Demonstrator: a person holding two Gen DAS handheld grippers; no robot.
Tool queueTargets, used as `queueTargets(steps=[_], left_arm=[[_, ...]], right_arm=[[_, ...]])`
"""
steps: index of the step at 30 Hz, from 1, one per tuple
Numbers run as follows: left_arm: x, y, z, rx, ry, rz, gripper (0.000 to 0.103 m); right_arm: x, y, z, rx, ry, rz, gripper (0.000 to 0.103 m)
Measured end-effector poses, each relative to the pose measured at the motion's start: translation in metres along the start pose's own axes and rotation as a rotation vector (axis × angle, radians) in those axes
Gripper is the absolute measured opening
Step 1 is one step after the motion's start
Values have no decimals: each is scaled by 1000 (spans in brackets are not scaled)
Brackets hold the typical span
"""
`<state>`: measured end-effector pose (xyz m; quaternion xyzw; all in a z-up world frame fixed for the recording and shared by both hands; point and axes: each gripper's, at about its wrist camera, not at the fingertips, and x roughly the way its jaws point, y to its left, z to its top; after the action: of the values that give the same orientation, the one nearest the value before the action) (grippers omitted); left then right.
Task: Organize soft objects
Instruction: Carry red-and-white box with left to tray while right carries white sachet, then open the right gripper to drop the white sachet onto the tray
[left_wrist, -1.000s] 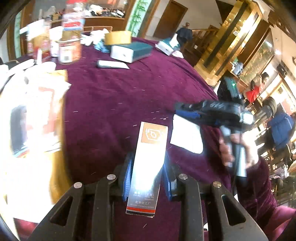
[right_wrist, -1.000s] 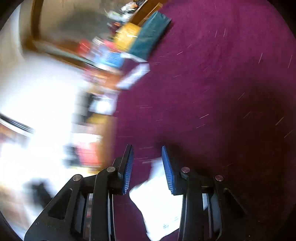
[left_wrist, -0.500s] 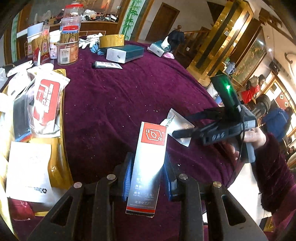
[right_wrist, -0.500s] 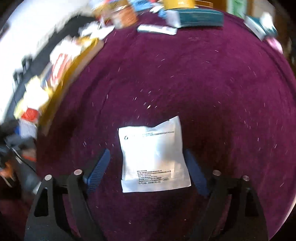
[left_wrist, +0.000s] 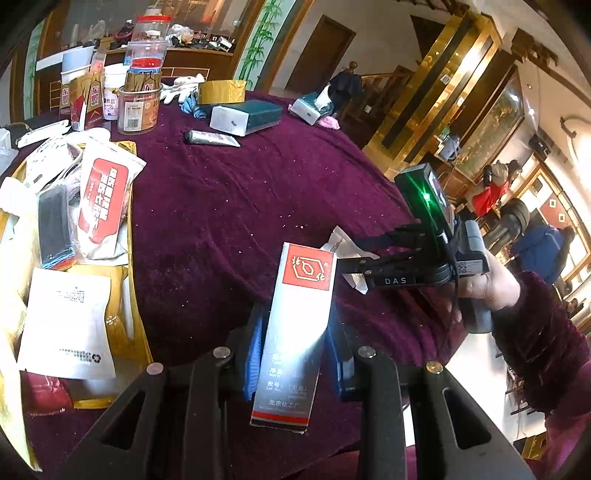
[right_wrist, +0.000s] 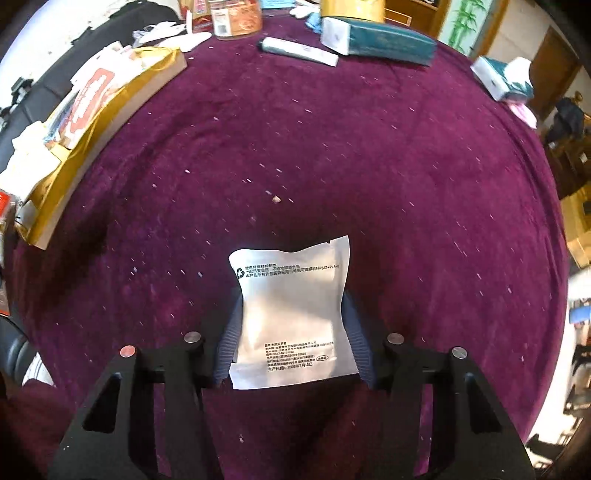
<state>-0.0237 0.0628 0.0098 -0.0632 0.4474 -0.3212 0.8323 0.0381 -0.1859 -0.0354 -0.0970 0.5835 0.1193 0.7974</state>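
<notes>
My left gripper (left_wrist: 297, 349) is shut on a tall silver box with a red end (left_wrist: 295, 325) and holds it above the purple tablecloth (left_wrist: 229, 206). My right gripper (right_wrist: 291, 332) is closed around a soft white packet (right_wrist: 291, 314) with black print; its blue pads touch both sides of the packet. The right gripper also shows in the left wrist view (left_wrist: 351, 266), to the right of the box, with the white packet (left_wrist: 341, 243) between its fingers. A gold tray (left_wrist: 125, 280) at the left holds several soft packets.
At the far side lie a tube (left_wrist: 210, 138), a teal box (left_wrist: 245, 118), a gold tape roll (left_wrist: 221, 91), a tissue pack (left_wrist: 314, 105) and jars (left_wrist: 140, 107). The gold tray's edge (right_wrist: 99, 122) runs along the left in the right wrist view. The table edge drops off at right.
My right gripper has swung to face the table and closed from wide open onto the white packet. My left gripper keeps its hold on the silver box.
</notes>
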Motion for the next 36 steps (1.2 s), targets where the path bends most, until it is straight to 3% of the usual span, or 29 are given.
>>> queueTargets(steps=[4,11,14,19,24,26,27,28,30,32,35,36], left_arm=[[-6,-1,-3,-6,-12,-12,31],[-46,24,-6,-76,-102,34,31],[-78,44,-11,-118,-164,113,31],[-105,83,-9,-198,-196,242,31],[-102,114,11,-238,-207,315,31],[-96,125,18,-259,-197,316,31],[-92,131,21,-272,-192,310,33],[-91,138,22,-284,-190,309,37],[-86,151,27,-321,-185,310,57],[-89,157,26,-353,-198,295,65],[-98,154,25,-349,-236,281,65],[-99,150,25,-337,-245,283,65]], right_arm=[[-4,-8,-3,105,-23,58,50],[-17,-2,11,294,-125,339,48],[-31,31,44,267,-208,481,49],[-44,120,113,127,-279,625,49],[-43,188,156,47,-332,618,50],[-37,206,169,12,-347,577,53],[-32,214,174,1,-331,599,54],[-30,216,175,0,-320,599,56],[-26,223,180,-7,-311,533,62],[-30,221,177,-35,-330,544,62],[-41,202,168,-15,-399,610,63],[-45,192,164,2,-432,665,68]])
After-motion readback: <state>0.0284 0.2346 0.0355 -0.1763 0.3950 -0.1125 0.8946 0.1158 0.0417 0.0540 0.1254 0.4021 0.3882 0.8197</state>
